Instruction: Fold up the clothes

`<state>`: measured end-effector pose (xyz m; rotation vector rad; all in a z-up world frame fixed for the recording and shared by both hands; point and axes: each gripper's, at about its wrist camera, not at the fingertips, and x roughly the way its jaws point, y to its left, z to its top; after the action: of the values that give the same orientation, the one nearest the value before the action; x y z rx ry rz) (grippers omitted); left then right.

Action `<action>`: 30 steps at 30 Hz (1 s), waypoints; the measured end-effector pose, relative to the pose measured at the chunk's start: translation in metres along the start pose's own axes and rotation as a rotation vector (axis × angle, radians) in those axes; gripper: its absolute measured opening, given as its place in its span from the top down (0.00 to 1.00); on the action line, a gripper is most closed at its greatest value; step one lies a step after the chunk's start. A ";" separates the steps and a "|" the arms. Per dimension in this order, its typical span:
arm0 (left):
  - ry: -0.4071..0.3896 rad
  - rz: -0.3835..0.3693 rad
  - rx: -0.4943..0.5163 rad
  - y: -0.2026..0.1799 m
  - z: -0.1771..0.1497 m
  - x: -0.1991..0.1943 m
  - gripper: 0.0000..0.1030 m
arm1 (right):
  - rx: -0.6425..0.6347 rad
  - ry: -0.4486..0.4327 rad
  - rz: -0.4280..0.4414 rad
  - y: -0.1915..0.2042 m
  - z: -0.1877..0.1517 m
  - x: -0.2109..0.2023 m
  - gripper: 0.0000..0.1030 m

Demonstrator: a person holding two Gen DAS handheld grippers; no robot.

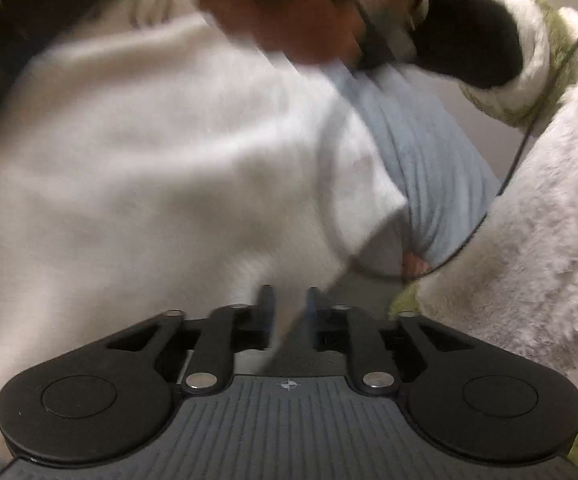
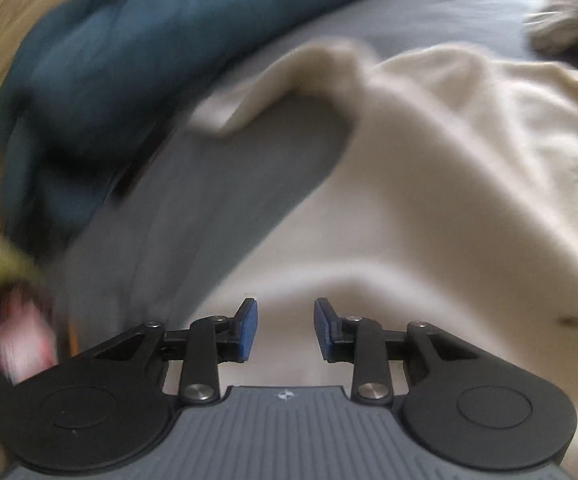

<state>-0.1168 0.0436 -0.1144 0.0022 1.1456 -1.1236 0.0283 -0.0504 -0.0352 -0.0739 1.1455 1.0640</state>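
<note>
Left tool (image 1: 289,304) pinching white garment (image 1: 149,168), right tool (image 2: 285,326) parted, grey sheet (image 2: 249,168), teal cloth (image 2: 129,52).

Both wrist views close above white garment (image 1: 149,168)

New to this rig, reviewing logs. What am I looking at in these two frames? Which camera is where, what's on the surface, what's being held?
There is no robot arm. A person carries a hand-held gripper in each hand, and each has a fisheye camera that looks forward along its two fingers. Both frames are motion-blurred.

Left wrist view: the left hand-held gripper has its fingers close together with a fold of the white garment running between them, so it seems to be pinching it. Behind the cloth are a light blue ribbed fabric and the person's fluffy sleeve.

Right wrist view: the right hand-held gripper is open and holds nothing; its blue pads stand apart. Ahead lies the same kind of white garment, rumpled on a grey-blue surface, with a dark teal cloth further back.
</note>
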 end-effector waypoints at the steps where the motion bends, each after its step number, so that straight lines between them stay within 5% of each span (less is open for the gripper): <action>1: -0.010 0.012 -0.014 0.002 0.002 0.000 0.76 | -0.020 0.040 0.024 0.008 -0.003 0.010 0.68; 5: 0.004 0.013 -0.129 0.023 0.000 0.008 0.76 | -0.134 0.064 -0.048 0.026 0.014 0.062 0.77; 9: -0.001 0.016 -0.107 0.020 0.000 0.007 0.76 | 0.061 -0.055 -0.044 0.011 0.040 0.042 0.79; 14: 0.004 0.011 -0.097 0.020 0.001 0.006 0.75 | 0.006 0.083 0.001 0.030 0.030 0.048 0.74; 18: 0.000 -0.006 -0.100 0.026 0.005 0.008 0.75 | 0.104 -0.075 -0.088 0.005 0.035 0.042 0.78; 21: -0.020 -0.023 -0.106 0.028 0.005 0.002 0.75 | 0.214 -0.214 -0.152 -0.023 0.025 -0.019 0.74; 25: -0.041 -0.027 -0.093 0.026 0.008 -0.010 0.74 | 0.212 -0.085 -0.150 -0.034 -0.020 -0.073 0.72; 28: -0.014 -0.043 -0.068 0.029 0.014 -0.010 0.74 | 0.164 0.065 -0.070 -0.016 -0.066 -0.078 0.72; 30: 0.009 -0.049 -0.051 0.027 0.016 -0.001 0.74 | 0.205 0.012 -0.103 -0.026 -0.074 -0.085 0.72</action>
<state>-0.0868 0.0496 -0.1197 -0.0605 1.1878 -1.1381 -0.0060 -0.1593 -0.0165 0.0215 1.2427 0.8518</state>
